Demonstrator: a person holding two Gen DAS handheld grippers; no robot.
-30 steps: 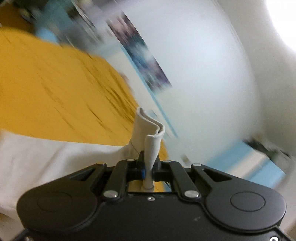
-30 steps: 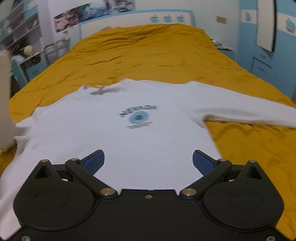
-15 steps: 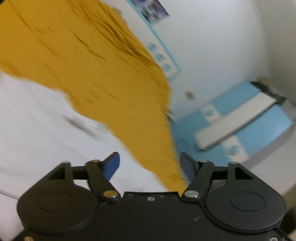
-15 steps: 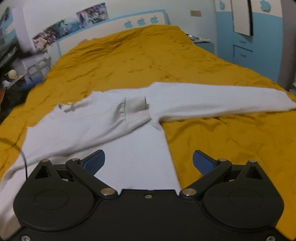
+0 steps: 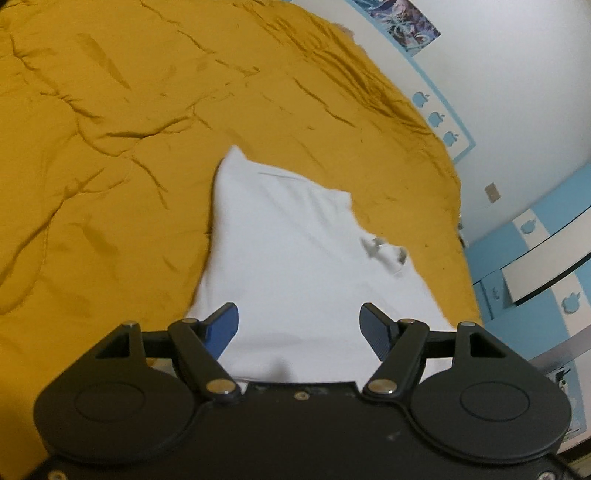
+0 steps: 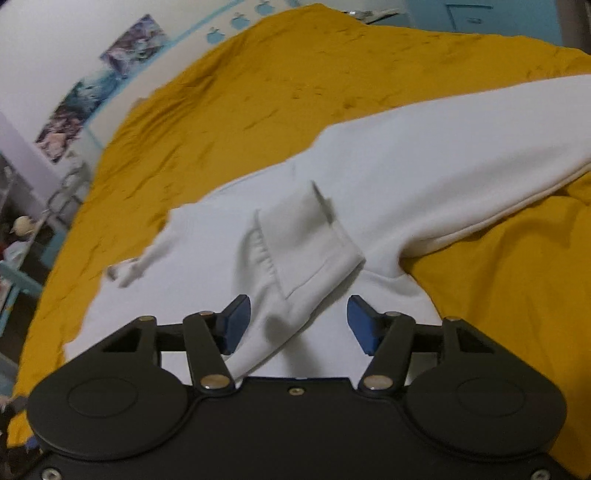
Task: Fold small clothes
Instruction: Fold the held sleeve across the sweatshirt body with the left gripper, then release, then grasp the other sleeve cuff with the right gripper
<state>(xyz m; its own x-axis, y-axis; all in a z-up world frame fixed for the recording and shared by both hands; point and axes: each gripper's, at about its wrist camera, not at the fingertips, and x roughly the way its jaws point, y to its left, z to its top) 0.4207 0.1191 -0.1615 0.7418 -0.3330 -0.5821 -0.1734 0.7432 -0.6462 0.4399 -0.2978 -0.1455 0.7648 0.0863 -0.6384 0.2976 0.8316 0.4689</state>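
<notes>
Left claw [image 5: 299, 326] is seen with jaws parted, nothing pinched; blue pads [image 5: 221, 326] hang over white fabric without pressing it. Jaws have just been opened, and no cloth sits between them. The white sweatshirt [image 5: 295, 258] lies directly under and ahead of this claw, spread flat on the bed, narrowing to a corner farther out. A small crumpled bit with a grey mark is seen at its right edge. Beyond and to the left, only the yellow bedspread [image 5: 110, 147] is shown, wrinkled. Farthest out, a white wall with a poster [image 5: 402, 20] and blue apple stickers [image 5: 437, 119] is seen; blue drawers [image 5: 524, 266] stand at right.

Right claw [image 6: 297, 321] is also seen unclenched, jaws partly drawn in; they have just been closing. A folded sleeve of the sweatshirt [image 6: 369, 177] runs up between the pads, its ribbed cuff [image 6: 306, 236] lying just ahead of the claw on top of the shirt body. Left pad [image 6: 236, 323] is close beside the sleeve fold; contact cannot be told. Right pad stands clear of it. The other sleeve [image 6: 480, 140] is stretched out to the far right across the bedspread [image 6: 295, 74]. The neck area lies to the left, blurred. Behind the bed, posters [image 6: 92, 88] on the wall and cluttered shelves [image 6: 22, 236] at far left are shown.
</notes>
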